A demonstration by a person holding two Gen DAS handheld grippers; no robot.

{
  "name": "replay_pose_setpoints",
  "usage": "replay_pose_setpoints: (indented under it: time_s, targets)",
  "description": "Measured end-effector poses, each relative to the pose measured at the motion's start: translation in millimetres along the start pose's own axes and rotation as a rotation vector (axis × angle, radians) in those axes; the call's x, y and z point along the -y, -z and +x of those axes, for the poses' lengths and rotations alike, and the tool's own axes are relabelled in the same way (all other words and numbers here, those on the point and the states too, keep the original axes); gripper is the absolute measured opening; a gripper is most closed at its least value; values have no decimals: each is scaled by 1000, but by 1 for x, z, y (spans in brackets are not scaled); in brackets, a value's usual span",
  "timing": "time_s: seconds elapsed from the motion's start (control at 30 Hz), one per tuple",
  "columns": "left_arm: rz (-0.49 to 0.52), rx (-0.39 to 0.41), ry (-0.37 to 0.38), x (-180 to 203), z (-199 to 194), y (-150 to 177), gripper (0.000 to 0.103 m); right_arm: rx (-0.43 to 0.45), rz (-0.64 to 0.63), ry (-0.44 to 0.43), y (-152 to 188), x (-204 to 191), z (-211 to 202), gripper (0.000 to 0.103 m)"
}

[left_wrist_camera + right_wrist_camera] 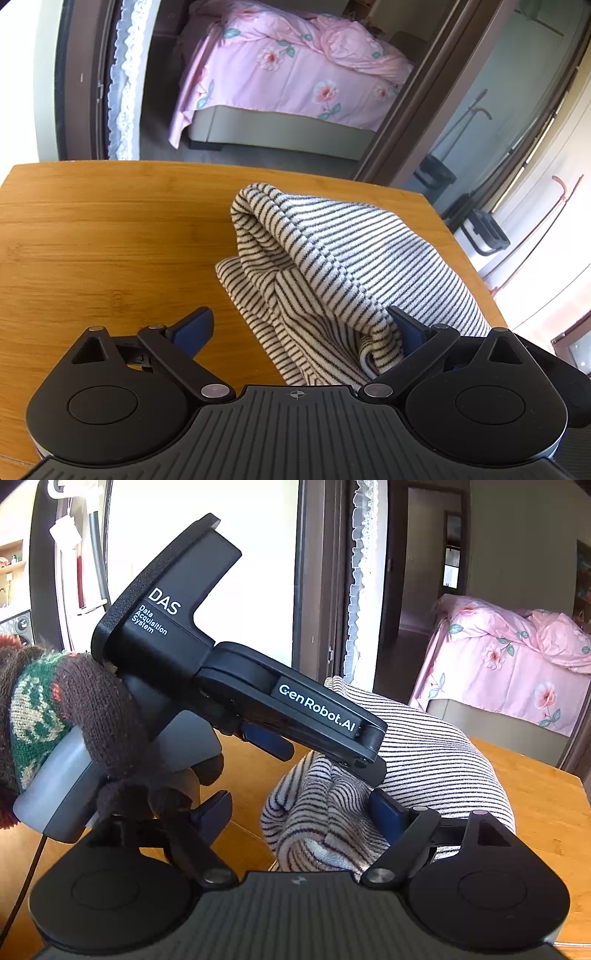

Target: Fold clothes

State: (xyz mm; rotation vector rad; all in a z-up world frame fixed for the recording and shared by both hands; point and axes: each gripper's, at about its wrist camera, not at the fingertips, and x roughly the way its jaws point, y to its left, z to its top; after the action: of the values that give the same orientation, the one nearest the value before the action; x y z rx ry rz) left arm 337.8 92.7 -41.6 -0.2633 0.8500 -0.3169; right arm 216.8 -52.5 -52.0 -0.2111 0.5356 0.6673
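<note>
Left wrist view: left gripper (299, 328) spread wide, striped garment (332, 266) bunched on table (110, 229), draped between its fingers. Right gripper (303, 812) likewise spread, garment against its right finger.

A honey-coloured bamboo-grain wooden table (103, 236) filled the foreground of both views. Beyond its far edge, through a dark brown door frame (402, 122), stood a bed draped in a pink sheet printed with flowers (288, 74), a rumpled pink quilt (351, 44) heaped at its head, over a beige base (280, 129). A white lace curtain (123, 81) hung at the left side of the opening. To the right, dark bins (487, 232) and long-handled tools leaned by a pale wall. In the right wrist view, the lace curtain (364, 576) hung beside a bright window, with a wall shelf (13, 559) at far left.
</note>
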Motion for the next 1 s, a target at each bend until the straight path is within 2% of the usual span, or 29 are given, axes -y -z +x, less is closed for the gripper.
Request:
replay_pose_setpoints:
  time_s: [0.2, 0.53, 0.63, 0.73, 0.77, 0.87, 0.93, 1.0]
  targets:
    - [-18, 0, 9, -3, 1, 3, 102, -3, 22, -22, 0, 1, -3, 89]
    - [-35, -1, 15, -5, -1, 5, 103, 7, 44, -35, 7, -4, -12, 90]
    - [16, 34, -28, 2, -16, 2, 102, 8, 21, -40, 12, -9, -15, 94]
    - [41, 114, -61, 6, -42, -5, 102, 7, -20, -25, 17, -18, -14, 96]
    - [29, 137, -44, 7, -50, -9, 102, 6, -34, -19, 18, -22, -13, 98]
    - [-22, 175, 67, 9, -67, -16, 102, 6, -69, -3, 22, -31, -13, 103]
    - [-27, 147, 158, 17, -63, -15, 101, 8, -75, -2, 21, -31, -16, 103]
    - [-4, 106, 180, 26, -51, -11, 101, 13, -76, -3, 18, -28, -23, 103]
